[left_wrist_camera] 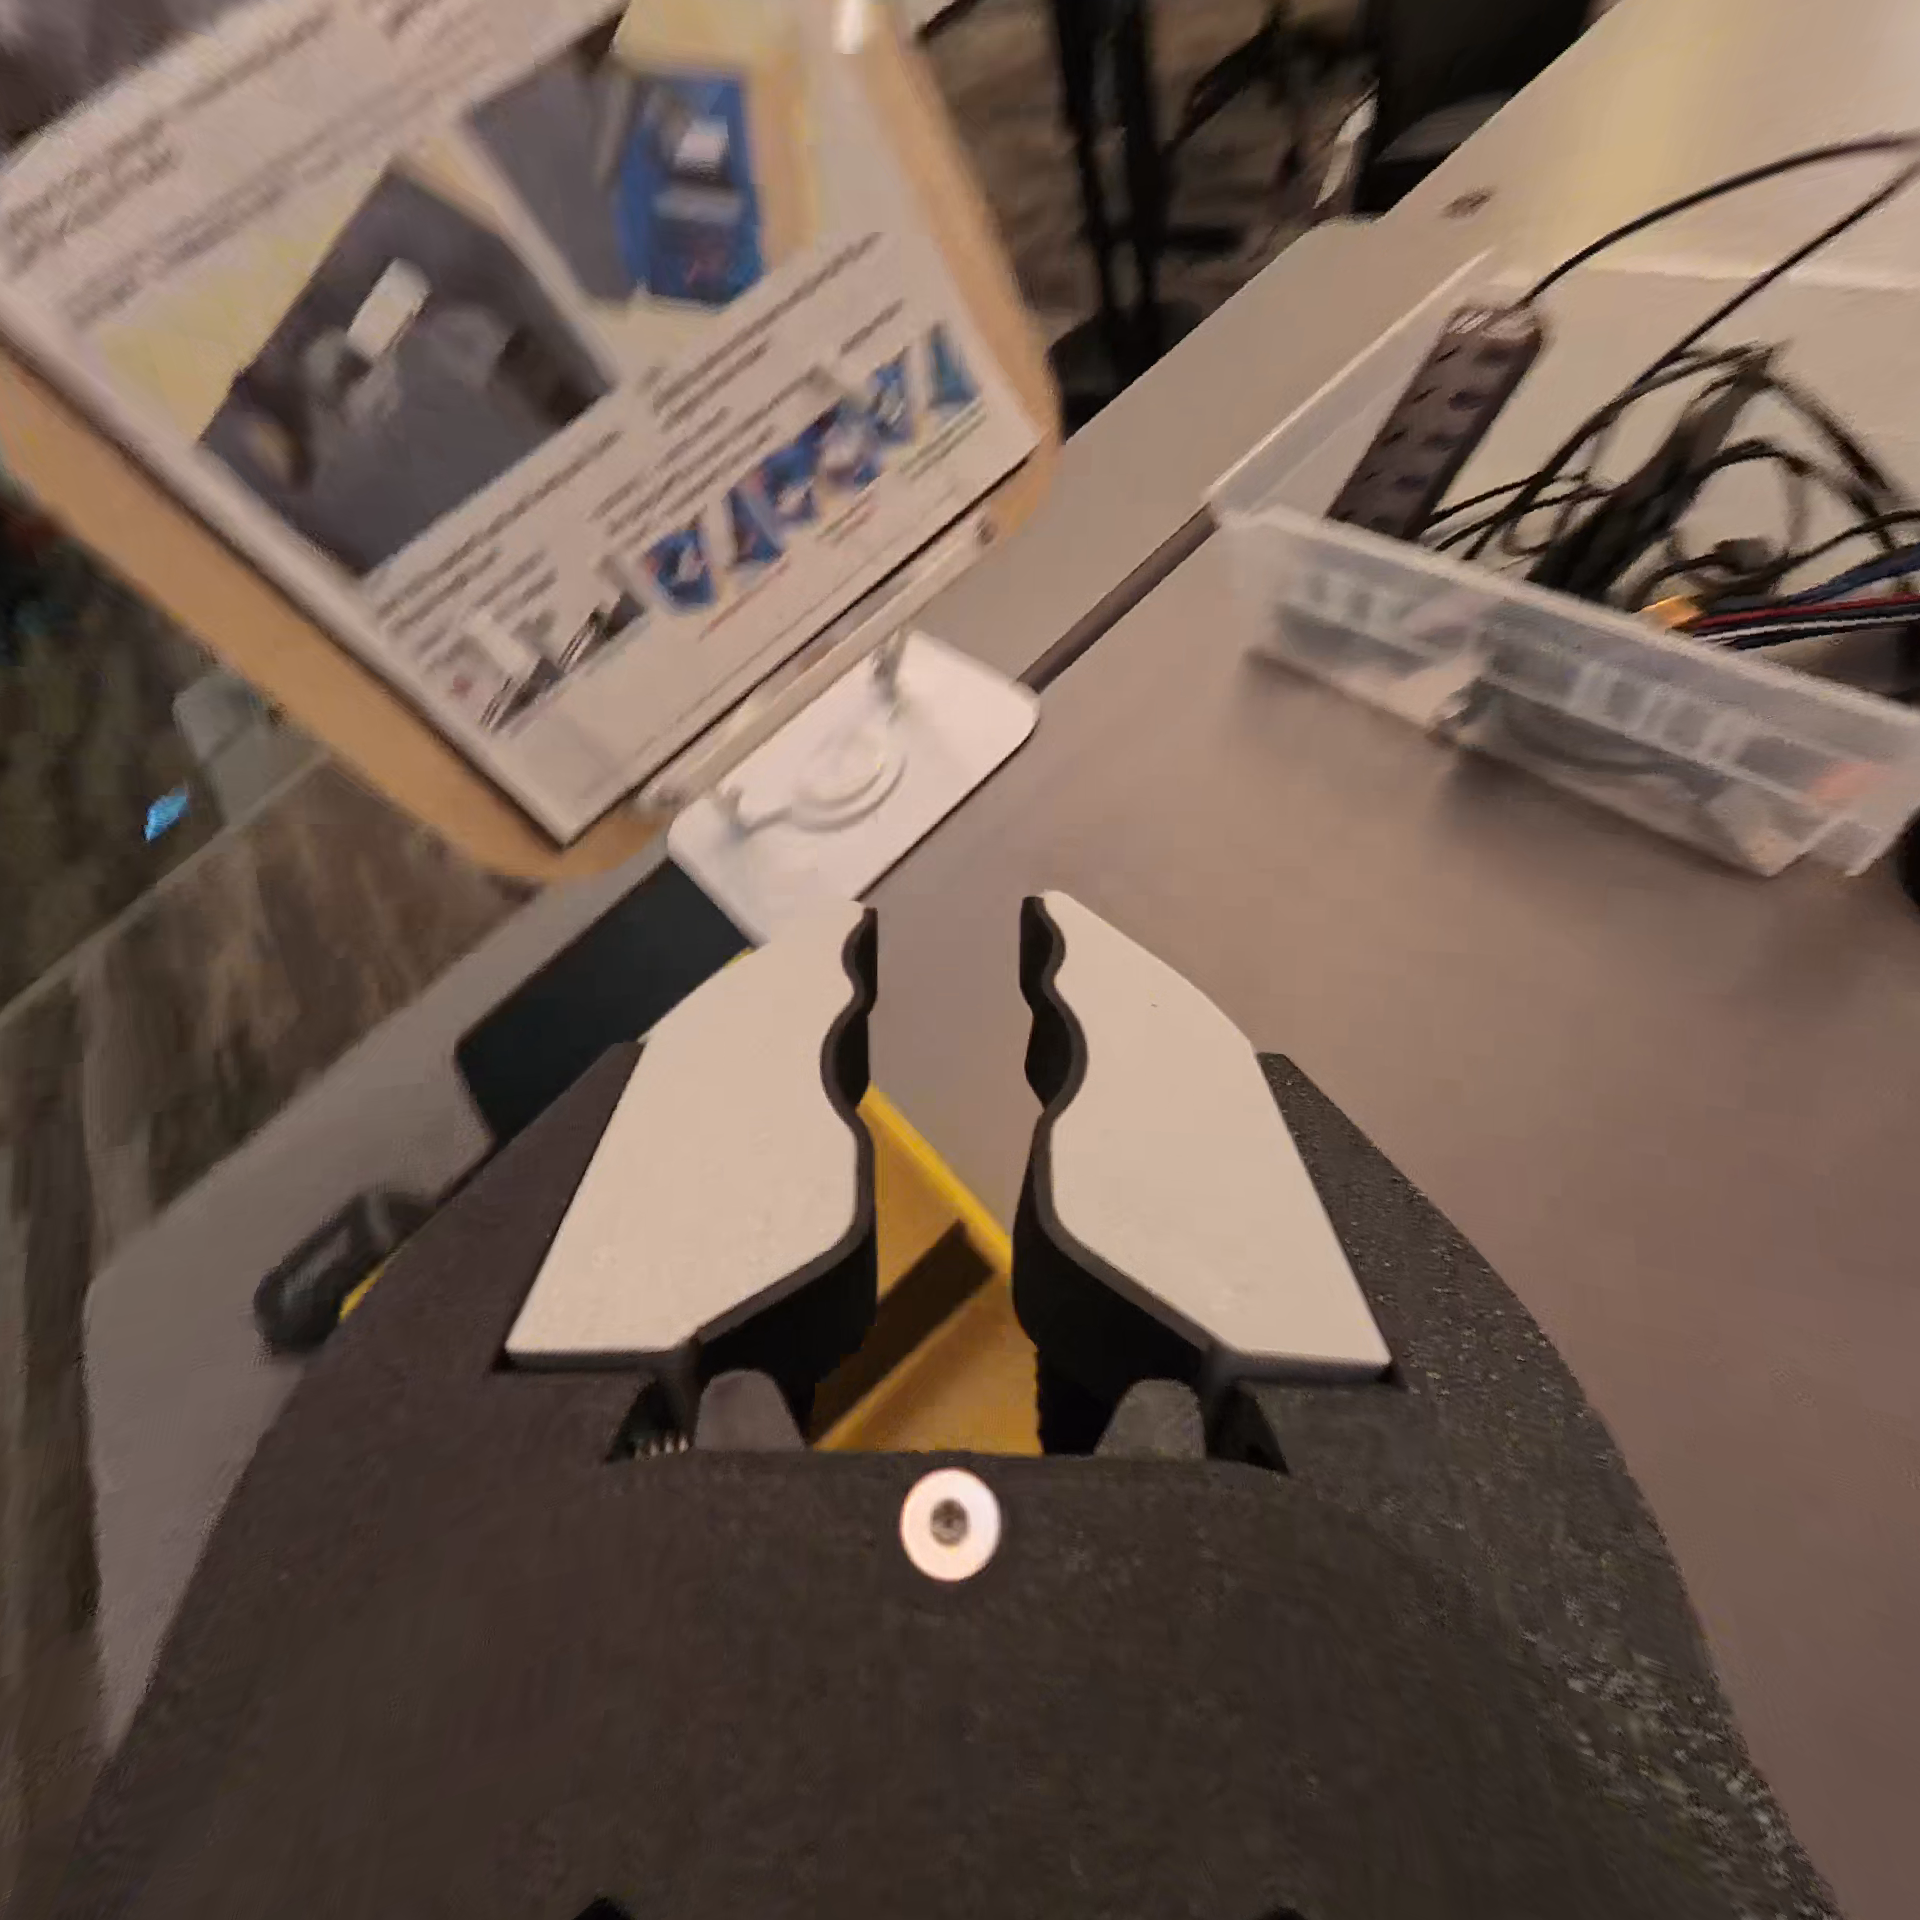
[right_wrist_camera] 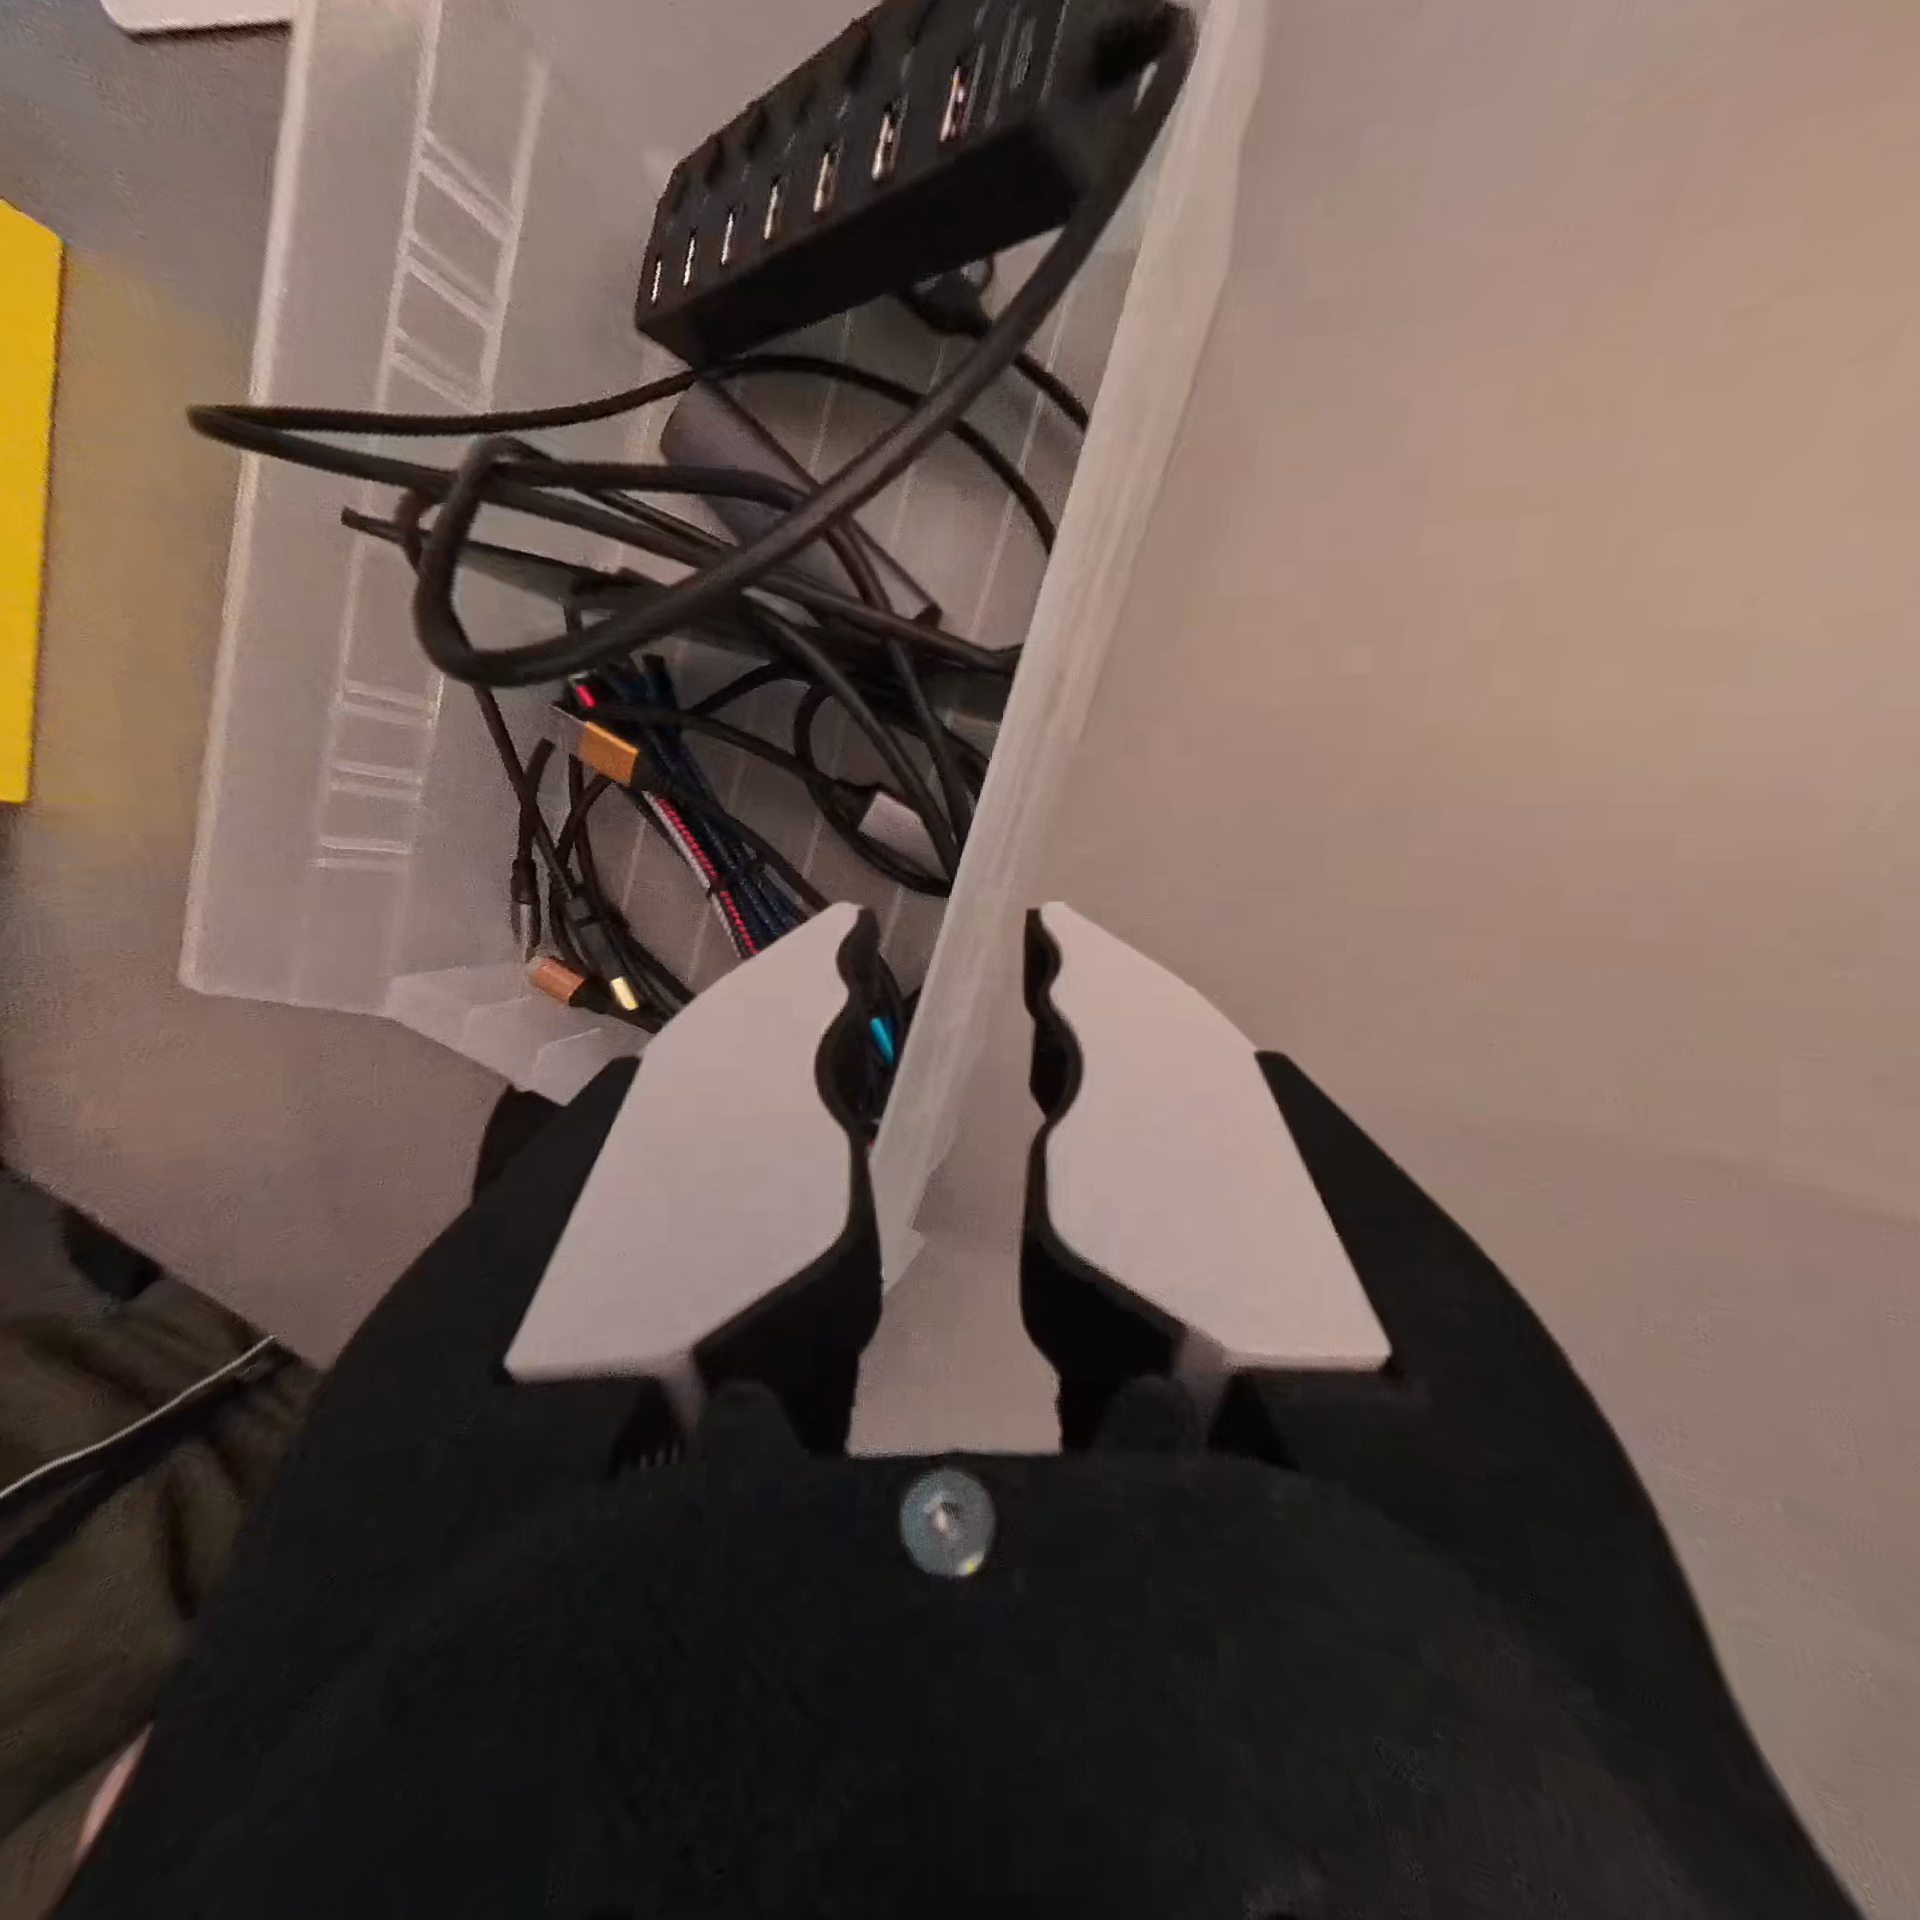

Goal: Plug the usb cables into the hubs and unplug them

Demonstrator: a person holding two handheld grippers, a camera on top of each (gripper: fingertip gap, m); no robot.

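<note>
A clear plastic bin (right_wrist_camera: 312, 582) holds a black multi-port USB hub (right_wrist_camera: 894, 177) and a tangle of black and braided USB cables (right_wrist_camera: 665, 623), some with orange plugs (right_wrist_camera: 608, 750). My right gripper (right_wrist_camera: 945, 925) is open and empty, hovering over the bin's near right wall (right_wrist_camera: 1049, 727), which runs between its fingers. In the left wrist view the same bin (left_wrist_camera: 1558, 665), hub (left_wrist_camera: 1439, 416) and cables (left_wrist_camera: 1683, 488) sit far right on the grey table. My left gripper (left_wrist_camera: 948, 914) is open and empty, above the table and well left of the bin.
A printed cardboard box (left_wrist_camera: 499, 395) hangs tilted above a white stand base (left_wrist_camera: 862, 769) at the table's left edge. A black flat object (left_wrist_camera: 592, 997) and a yellow item (left_wrist_camera: 925, 1299) lie below my left gripper. A yellow sheet (right_wrist_camera: 26, 499) lies left of the bin. My right fingertips sit around 50 cm from my left ones.
</note>
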